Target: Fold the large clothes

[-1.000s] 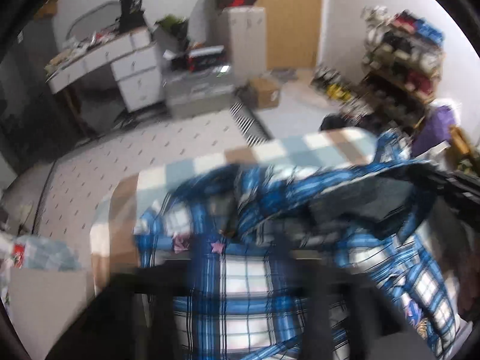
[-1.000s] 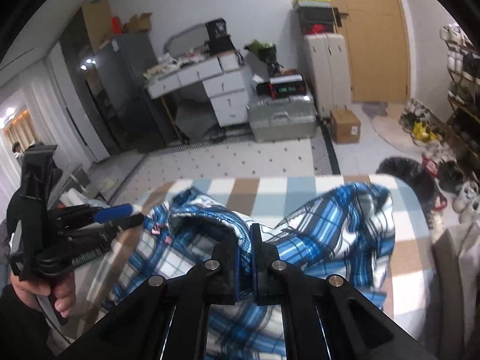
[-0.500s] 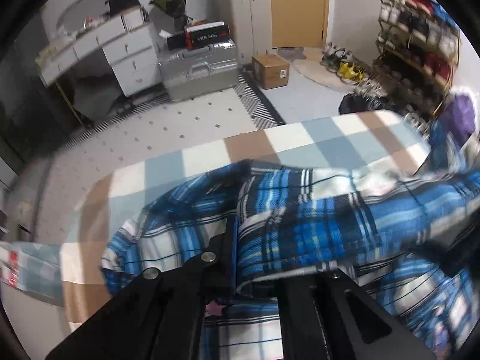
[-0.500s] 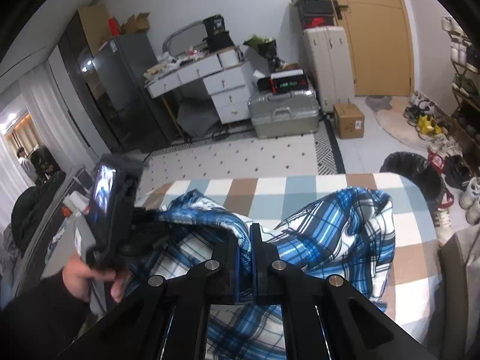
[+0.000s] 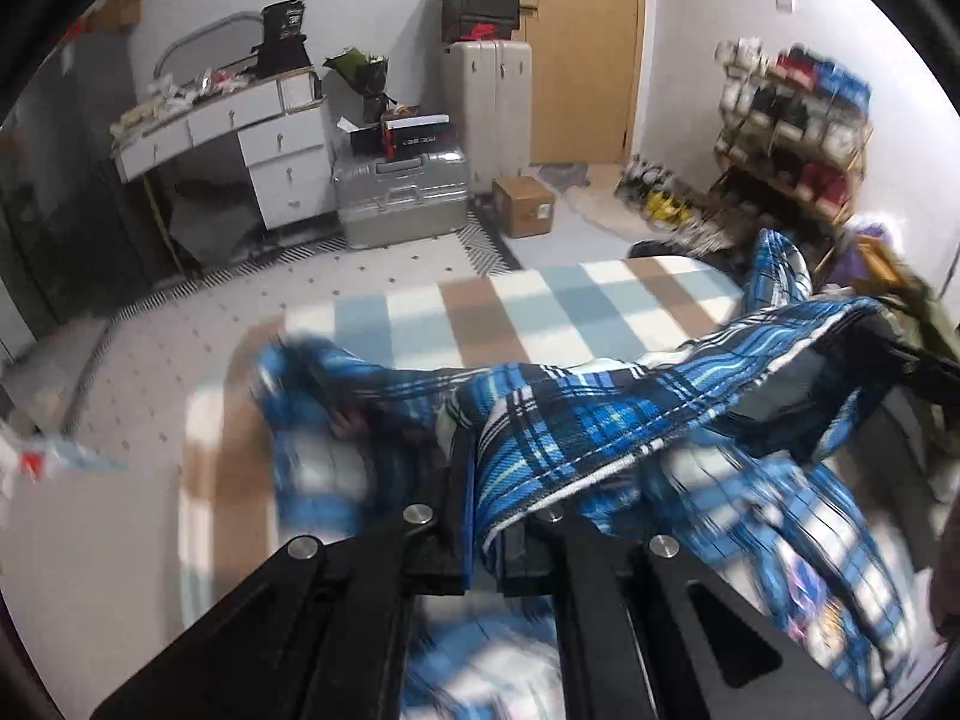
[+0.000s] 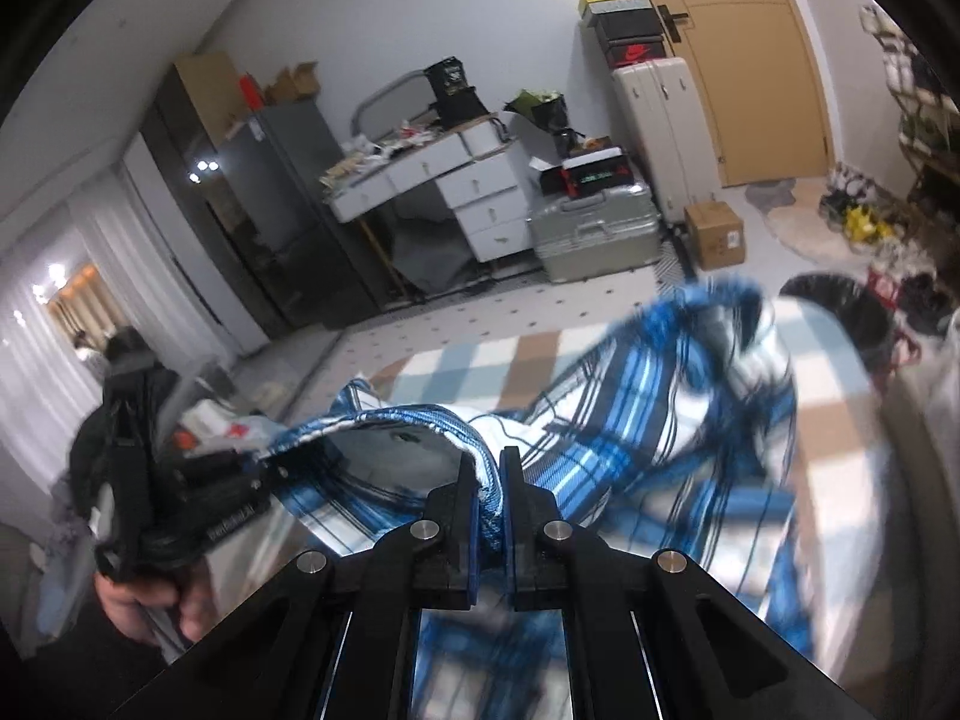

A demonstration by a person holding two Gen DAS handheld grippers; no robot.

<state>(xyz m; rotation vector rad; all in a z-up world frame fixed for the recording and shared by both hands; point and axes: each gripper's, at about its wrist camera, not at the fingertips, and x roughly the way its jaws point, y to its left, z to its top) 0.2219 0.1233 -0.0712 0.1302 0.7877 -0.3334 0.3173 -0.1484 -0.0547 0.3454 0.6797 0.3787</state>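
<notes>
A large blue-and-white plaid shirt (image 5: pixel 588 420) hangs over a table with a checked cloth (image 5: pixel 480 312). My left gripper (image 5: pixel 489 480) is shut on the shirt's hem edge. My right gripper (image 6: pixel 489 480) is shut on the same hem (image 6: pixel 396 417), which stretches taut between the two. The shirt (image 6: pixel 660 396) is lifted, its body blurred and drooping toward the checked cloth (image 6: pixel 480 360). The left gripper also shows at the left of the right wrist view (image 6: pixel 240 492), held by a hand. The right gripper's body shows at the right edge of the left wrist view (image 5: pixel 900 360).
A white desk (image 5: pixel 228 126), a silver case (image 5: pixel 402 192), a tall suitcase (image 5: pixel 492 96) and a cardboard box (image 5: pixel 522 204) stand on the floor beyond the table. A shoe rack (image 5: pixel 792 132) is at the right. A black bin (image 6: pixel 840 324) is by the table's right end.
Both grippers have lifted the shirt and drawn its hem taut between them. The left gripper, which was apart and moving in, now grips the hem.
</notes>
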